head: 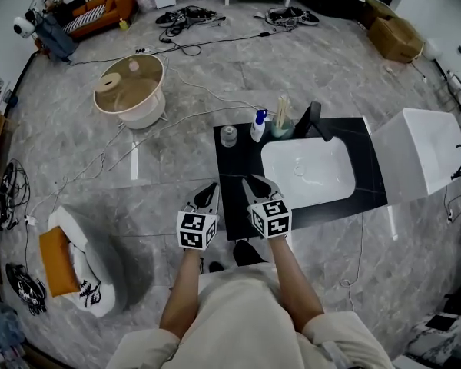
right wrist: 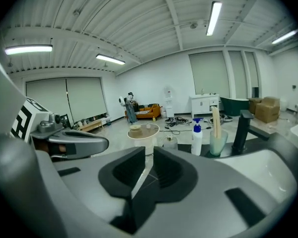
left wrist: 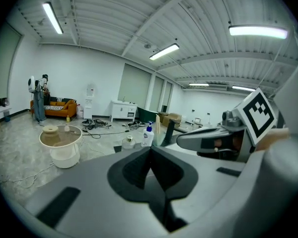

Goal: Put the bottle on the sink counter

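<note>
A white bottle with a blue pump top (head: 257, 126) stands upright at the back of the black sink counter (head: 237, 206), left of the white basin (head: 307, 172). It also shows as the bottle (left wrist: 148, 136) in the left gripper view and the bottle (right wrist: 196, 139) in the right gripper view. Both grippers hover side by side at the counter's near left corner, well short of it. My left gripper (head: 209, 189) has its pads together, empty (left wrist: 150, 152). My right gripper (head: 253, 183) shows a narrow slit between its pads, nothing in it (right wrist: 148, 157).
On the counter a glass jar (head: 229, 135) stands left of the bottle. A cup of sticks (head: 281, 126) and a black faucet (head: 311, 119) stand to its right. A round table (head: 129, 88) and cables lie beyond. A white block (head: 424, 152) adjoins the counter's right end.
</note>
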Action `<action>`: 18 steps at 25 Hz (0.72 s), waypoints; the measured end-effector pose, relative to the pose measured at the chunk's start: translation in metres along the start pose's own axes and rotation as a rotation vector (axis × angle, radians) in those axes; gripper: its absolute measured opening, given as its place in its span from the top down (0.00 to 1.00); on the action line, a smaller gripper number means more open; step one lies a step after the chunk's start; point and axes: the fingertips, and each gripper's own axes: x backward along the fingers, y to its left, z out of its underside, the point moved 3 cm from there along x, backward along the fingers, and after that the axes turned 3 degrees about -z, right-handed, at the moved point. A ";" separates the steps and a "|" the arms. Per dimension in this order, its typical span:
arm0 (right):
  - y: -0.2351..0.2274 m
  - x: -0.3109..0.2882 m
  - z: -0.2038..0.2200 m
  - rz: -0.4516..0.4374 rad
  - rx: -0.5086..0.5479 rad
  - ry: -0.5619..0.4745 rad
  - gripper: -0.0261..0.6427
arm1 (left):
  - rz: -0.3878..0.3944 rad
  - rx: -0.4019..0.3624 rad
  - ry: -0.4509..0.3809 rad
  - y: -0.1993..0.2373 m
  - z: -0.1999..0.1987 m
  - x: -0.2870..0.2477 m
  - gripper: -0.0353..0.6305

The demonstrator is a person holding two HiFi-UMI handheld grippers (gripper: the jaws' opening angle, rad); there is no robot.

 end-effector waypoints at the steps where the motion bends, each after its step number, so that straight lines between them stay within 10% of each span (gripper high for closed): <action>1: 0.001 0.001 0.003 0.007 0.001 0.001 0.90 | 0.007 0.000 0.002 -0.002 0.002 0.000 0.94; 18: 0.009 0.024 0.022 0.052 -0.017 -0.039 0.96 | -0.012 -0.021 0.003 0.001 0.012 0.007 0.94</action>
